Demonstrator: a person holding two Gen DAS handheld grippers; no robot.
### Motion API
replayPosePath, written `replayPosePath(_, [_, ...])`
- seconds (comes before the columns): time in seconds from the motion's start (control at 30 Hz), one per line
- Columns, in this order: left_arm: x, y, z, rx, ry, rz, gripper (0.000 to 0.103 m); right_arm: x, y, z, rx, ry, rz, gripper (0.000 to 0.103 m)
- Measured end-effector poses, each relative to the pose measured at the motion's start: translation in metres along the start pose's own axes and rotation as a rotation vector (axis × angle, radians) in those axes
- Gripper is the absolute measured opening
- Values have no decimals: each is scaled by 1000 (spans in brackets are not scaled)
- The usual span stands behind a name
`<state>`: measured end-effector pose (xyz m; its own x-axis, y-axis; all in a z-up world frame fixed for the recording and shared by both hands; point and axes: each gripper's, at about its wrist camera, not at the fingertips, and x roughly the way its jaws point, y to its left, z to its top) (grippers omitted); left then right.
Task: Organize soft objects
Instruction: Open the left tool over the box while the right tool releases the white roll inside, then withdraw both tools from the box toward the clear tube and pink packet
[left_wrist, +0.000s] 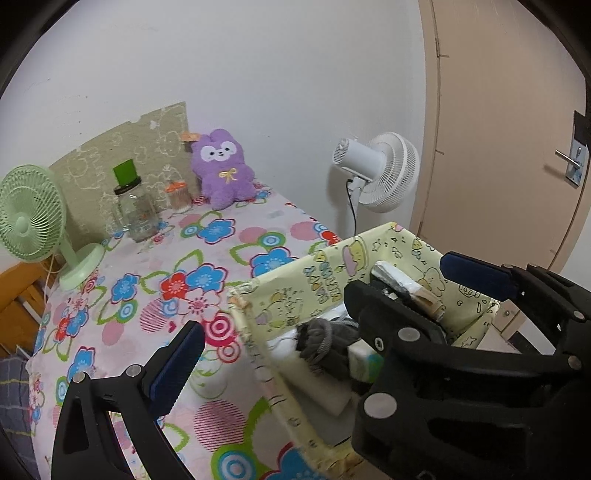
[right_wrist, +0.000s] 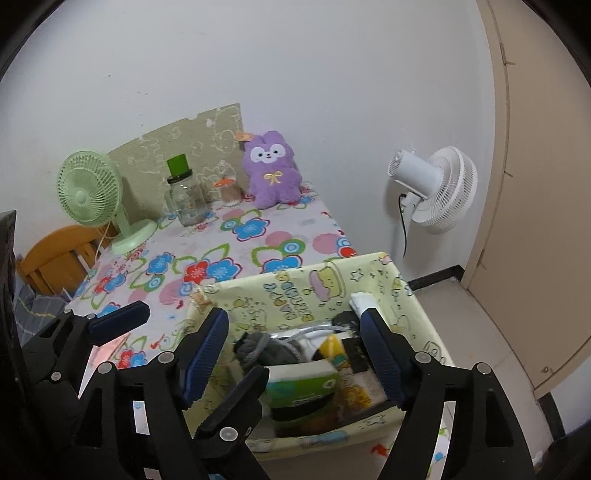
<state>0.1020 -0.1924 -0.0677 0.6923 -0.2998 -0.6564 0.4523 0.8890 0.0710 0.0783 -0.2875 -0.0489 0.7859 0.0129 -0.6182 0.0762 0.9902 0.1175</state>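
Right wrist view: both tongs spread wide, empty, over the yellow fabric bin (right_wrist: 295, 295).
Right tongs (right_wrist: 295, 347) straddle its grey knitted bundle (right_wrist: 258, 349); left tongs (left_wrist: 317, 321) gape alongside. Far back, the purple plush (right_wrist: 271, 173) sits upright against the wall.

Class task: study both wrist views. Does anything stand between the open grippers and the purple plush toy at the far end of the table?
Nothing visible does. The purple plush toy sits against the wall; only bare floral tablecloth lies between. The glass jar stands left of that path; the yellow fabric bin right.
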Motion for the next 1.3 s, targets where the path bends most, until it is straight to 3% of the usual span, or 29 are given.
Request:
replayPosePath(0.33, [-28,28,-10,-39,-45,25,103,-19,35,1,-45,-42,-9,89])
replayPosePath(1.3, [-88,99,-53,-125,-112,147,101,-46,128,-15,-129,-85,61,102])
